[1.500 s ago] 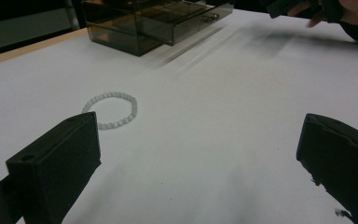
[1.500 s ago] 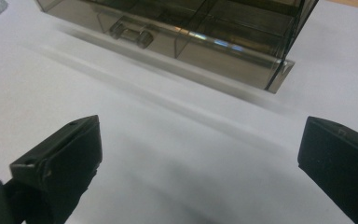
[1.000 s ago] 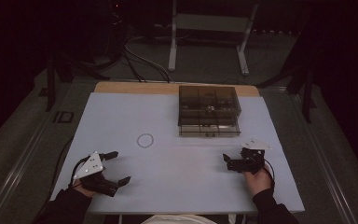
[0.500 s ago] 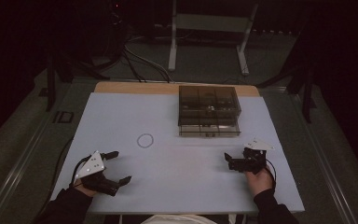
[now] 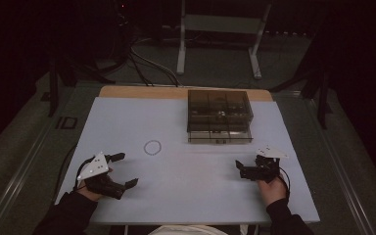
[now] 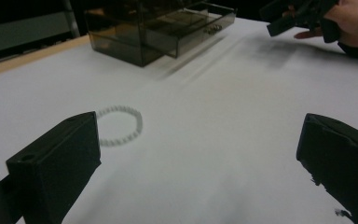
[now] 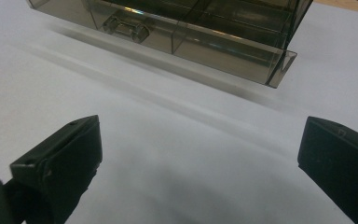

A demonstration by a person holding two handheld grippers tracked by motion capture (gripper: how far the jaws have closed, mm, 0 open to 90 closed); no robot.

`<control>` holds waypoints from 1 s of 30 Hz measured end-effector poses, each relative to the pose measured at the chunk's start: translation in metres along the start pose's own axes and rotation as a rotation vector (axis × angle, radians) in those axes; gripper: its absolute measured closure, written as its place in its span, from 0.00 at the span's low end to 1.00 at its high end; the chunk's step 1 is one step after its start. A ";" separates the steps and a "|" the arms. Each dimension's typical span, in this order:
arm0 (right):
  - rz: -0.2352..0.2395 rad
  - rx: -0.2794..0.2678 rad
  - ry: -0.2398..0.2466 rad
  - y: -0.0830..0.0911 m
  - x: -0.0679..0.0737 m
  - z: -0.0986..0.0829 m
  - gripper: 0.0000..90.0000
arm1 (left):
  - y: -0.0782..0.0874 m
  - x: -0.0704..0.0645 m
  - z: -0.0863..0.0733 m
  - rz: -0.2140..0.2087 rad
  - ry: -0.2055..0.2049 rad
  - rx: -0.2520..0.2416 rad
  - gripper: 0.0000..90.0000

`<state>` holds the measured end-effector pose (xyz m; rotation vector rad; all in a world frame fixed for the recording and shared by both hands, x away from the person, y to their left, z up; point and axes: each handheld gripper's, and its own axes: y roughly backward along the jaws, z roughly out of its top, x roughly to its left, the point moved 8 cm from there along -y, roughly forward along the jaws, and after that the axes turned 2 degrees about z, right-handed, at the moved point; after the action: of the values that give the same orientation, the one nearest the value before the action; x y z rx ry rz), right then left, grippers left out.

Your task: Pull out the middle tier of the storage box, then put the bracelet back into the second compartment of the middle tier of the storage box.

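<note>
Right gripper [image 5: 247, 170] drawn slightly nearer the table's [image 5: 127, 112] near edge, jaws spread, empty, left gripper [image 5: 122, 171] likewise parted, bead bracelet [image 5: 152, 147] on open table between them, smoked drawer box [image 5: 219, 116] at far edge

Dim room, dark surroundings, white table top [image 5: 127, 122] with wooden far edge [image 5: 142, 92], grey-green floor [image 5: 215, 68], pale metal frame stand [image 5: 219, 29] behind table, black cables [image 5: 142, 61] trailing on floor at back left
</note>
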<state>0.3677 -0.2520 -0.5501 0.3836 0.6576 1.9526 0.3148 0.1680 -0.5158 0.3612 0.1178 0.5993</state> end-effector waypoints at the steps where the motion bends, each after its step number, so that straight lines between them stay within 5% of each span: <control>1: 0.001 -0.001 0.000 0.000 0.000 0.000 0.00 | -0.001 0.001 0.005 -0.012 0.003 -0.008 0.01; 16: 0.020 -0.007 -0.002 0.000 0.003 0.001 0.00 | -0.024 0.020 0.044 -0.062 -0.023 0.054 0.01; 23: 0.025 -0.011 0.001 0.001 0.004 0.001 0.00 | -0.040 0.036 0.055 -0.040 0.010 0.063 0.01; 30: 0.031 -0.015 -0.007 0.001 0.003 0.001 0.00 | -0.061 0.052 0.062 0.031 0.013 0.077 0.01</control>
<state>0.3667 -0.2493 -0.5488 0.3941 0.6357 1.9838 0.4029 0.1326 -0.4803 0.4343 0.1479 0.6290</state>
